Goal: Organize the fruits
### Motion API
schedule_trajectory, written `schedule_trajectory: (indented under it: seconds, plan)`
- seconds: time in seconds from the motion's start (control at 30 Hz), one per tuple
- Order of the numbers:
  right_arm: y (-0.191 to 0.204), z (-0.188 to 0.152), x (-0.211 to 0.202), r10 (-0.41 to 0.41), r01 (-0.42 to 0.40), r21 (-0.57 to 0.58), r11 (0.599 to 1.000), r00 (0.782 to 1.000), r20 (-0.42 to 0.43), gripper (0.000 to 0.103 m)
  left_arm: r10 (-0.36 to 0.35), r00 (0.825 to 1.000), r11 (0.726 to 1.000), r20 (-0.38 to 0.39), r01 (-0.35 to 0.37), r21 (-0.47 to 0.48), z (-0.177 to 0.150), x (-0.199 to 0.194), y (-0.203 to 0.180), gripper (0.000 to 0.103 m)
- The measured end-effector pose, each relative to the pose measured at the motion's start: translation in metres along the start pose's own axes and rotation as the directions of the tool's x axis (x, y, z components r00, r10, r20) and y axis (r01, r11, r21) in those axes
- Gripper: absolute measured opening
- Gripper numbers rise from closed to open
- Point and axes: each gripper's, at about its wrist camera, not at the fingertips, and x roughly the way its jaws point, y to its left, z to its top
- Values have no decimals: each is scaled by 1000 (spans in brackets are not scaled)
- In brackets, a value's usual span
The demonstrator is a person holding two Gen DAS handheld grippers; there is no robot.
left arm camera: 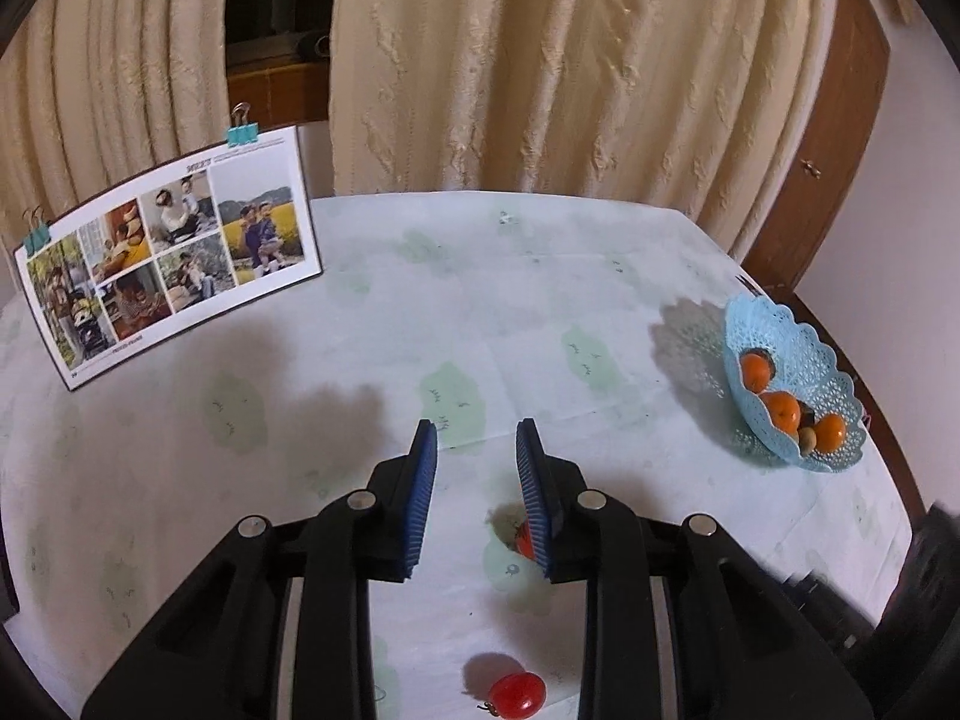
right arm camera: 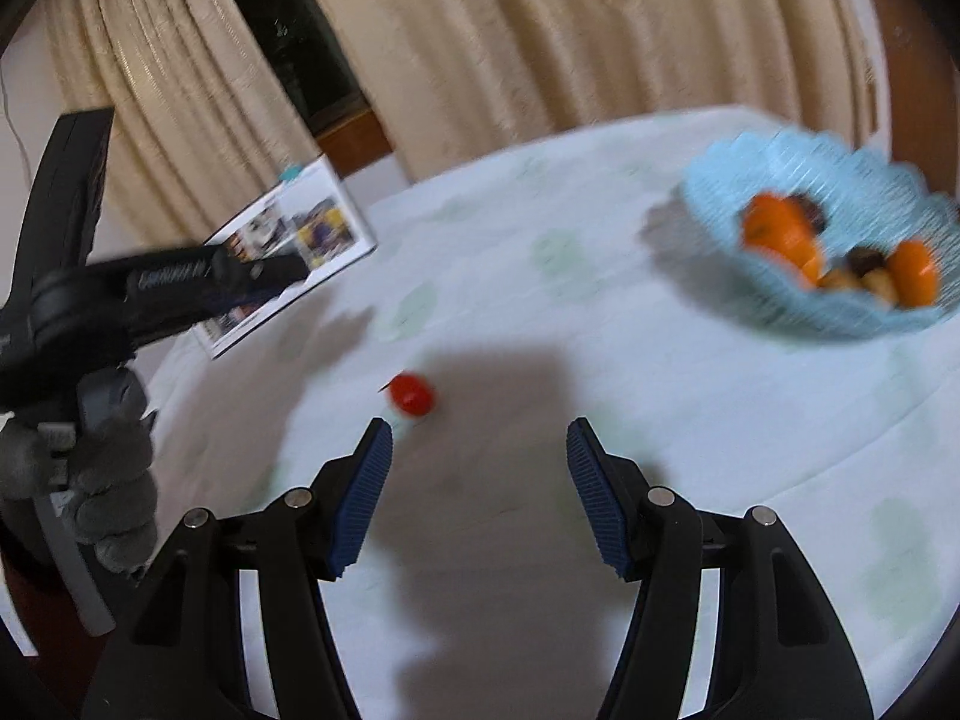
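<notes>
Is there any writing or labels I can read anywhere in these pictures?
None can be read.
Photo board: small print at its top and bottom edges, too small to read.
Left tool: pale lettering on its black body, too blurred to make out.
Blue basket, tablecloth: no text.

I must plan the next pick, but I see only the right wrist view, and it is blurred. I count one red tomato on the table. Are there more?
Observer: Yes, two. The left wrist view shows a near tomato and a second tomato, half hidden behind a pad.
Operator: Does the left claw hold one?
Observer: No. Nothing is between the pads of the left claw; both tomatoes seem to lie on the table.
</notes>
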Motion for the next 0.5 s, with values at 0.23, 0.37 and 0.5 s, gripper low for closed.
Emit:
schedule_trajectory:
  seconds: [0.23,0.37,0.5]
  plan:
    - [40,-20,27,111,-121,-69,990,985,-135,62,2,1000,1000,10,-2,-23,2,-5,8,29]
    - [63,-26,39,123,-149,-138,979,976,-180,62,1,1000,999,15,0,-39,5,-9,13,33]
    - [75,-30,51,94,-136,-195,971,973,-209,45,4,1000,999,22,-3,-46,6,-11,16,45]
